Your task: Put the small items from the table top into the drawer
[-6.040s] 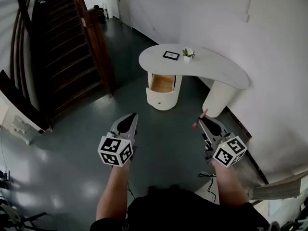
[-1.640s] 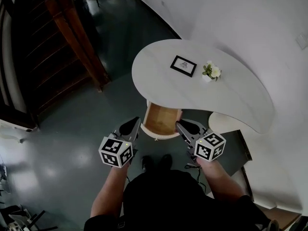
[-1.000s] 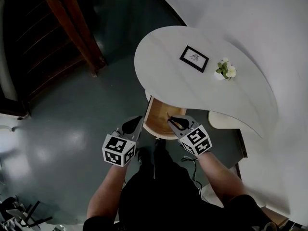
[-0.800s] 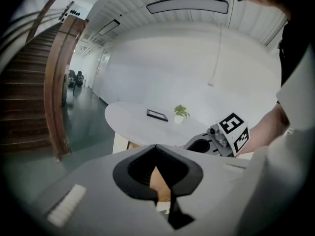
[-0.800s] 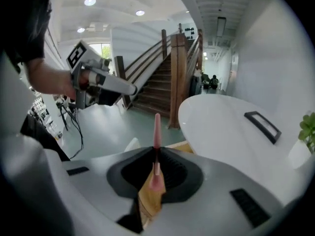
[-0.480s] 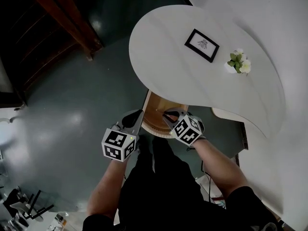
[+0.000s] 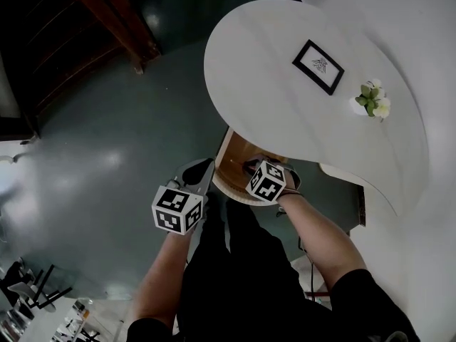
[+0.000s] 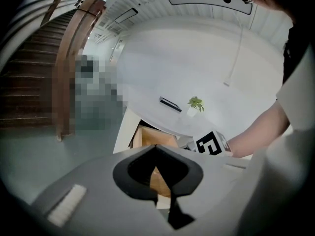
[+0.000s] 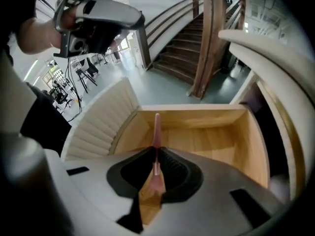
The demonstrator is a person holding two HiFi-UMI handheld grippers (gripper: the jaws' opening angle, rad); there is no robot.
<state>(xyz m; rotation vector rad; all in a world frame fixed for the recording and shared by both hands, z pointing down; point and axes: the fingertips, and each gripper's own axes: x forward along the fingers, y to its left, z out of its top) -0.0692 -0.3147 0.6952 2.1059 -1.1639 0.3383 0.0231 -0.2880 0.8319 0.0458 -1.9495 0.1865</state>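
Observation:
Under the white table top (image 7: 271, 70) the wooden drawer (image 7: 231, 164) stands pulled out. My right gripper (image 7: 251, 167) reaches down into it, shut on a thin pink stick (image 9: 156, 127) that points at the drawer's back wall above its bare floor (image 9: 206, 136). My left gripper (image 7: 208, 167) hangs at the drawer's left front edge, jaws shut and holding nothing (image 8: 156, 147). A black picture frame (image 7: 318, 66) and a small potted plant (image 7: 372, 100) stand on the table top.
The drawer sits in a ribbed white pedestal (image 9: 96, 124). A dark wooden staircase (image 7: 107, 20) rises at the left beyond the grey-green floor (image 7: 107, 141). A white wall (image 7: 427, 48) runs behind the table. The person's legs (image 7: 235, 262) stand just before the drawer.
The person has stepped up to the table. My right gripper moved forward and down into the open drawer with the pink stick; my left gripper stayed beside the drawer's left front.

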